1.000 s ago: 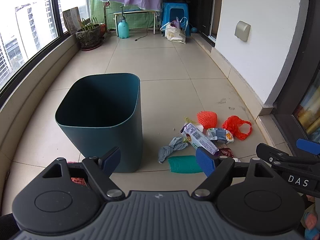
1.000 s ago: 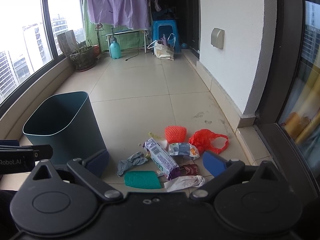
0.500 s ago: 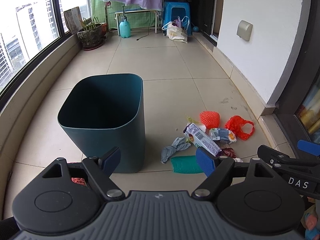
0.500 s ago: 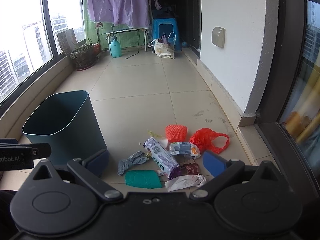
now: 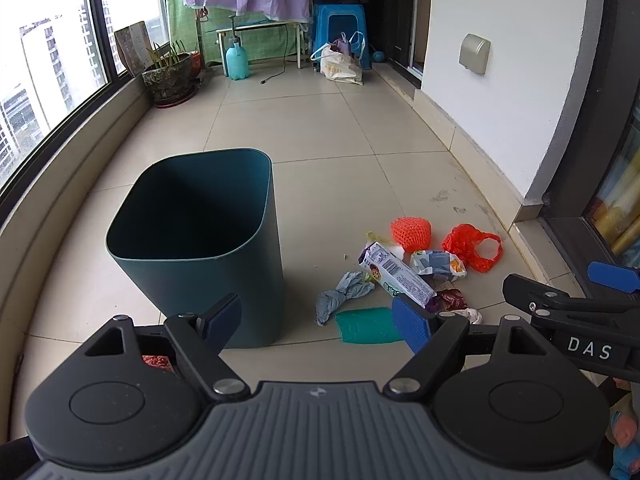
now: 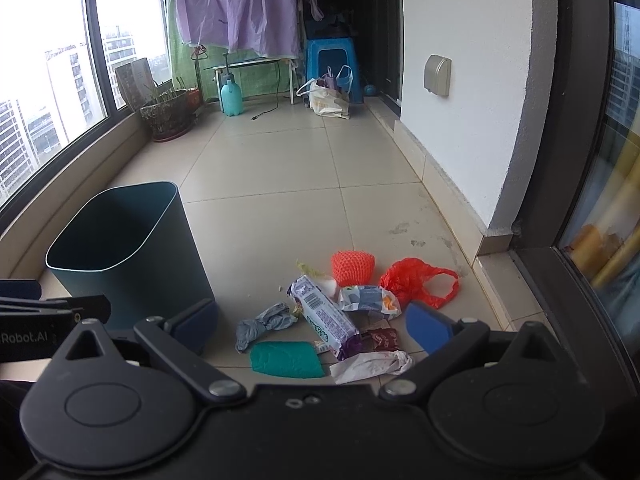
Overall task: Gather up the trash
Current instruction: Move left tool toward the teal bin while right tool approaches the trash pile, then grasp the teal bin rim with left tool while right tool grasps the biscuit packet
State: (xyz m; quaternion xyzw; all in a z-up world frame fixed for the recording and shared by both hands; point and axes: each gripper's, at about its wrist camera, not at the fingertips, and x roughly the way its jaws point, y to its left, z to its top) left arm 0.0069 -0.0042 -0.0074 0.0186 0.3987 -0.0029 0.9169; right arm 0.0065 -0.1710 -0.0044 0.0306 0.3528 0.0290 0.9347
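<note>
Two grippers hang above a tiled balcony floor [image 6: 280, 184], both with jaws spread wide and nothing between them: the left gripper [image 5: 318, 322] faces the bin, the right gripper [image 6: 314, 326] faces the trash. The bin [image 5: 200, 240] is a dark teal plastic tub with rounded corners, standing upright and open, its inside dark. Just right of it, apart from its wall, the trash lies in a loose heap on the floor. Nearest the bin is a twisted grey-blue rag [image 6: 262, 322], with a flat green piece [image 6: 286, 359] in front of it. A long purple-and-white carton [image 6: 324, 316] lies slantwise in the middle, touching a crumpled blue-white wrapper [image 6: 370, 300]. Behind these sit an orange net ball [image 6: 353, 267] and a red plastic bag [image 6: 416, 282], side by side. A dark red wrapper [image 6: 380, 339] and a crumpled white paper [image 6: 370, 365] lie at the near edge. Far off stand a potted plant [image 5: 168, 76] and a blue stool [image 5: 340, 26].
</note>
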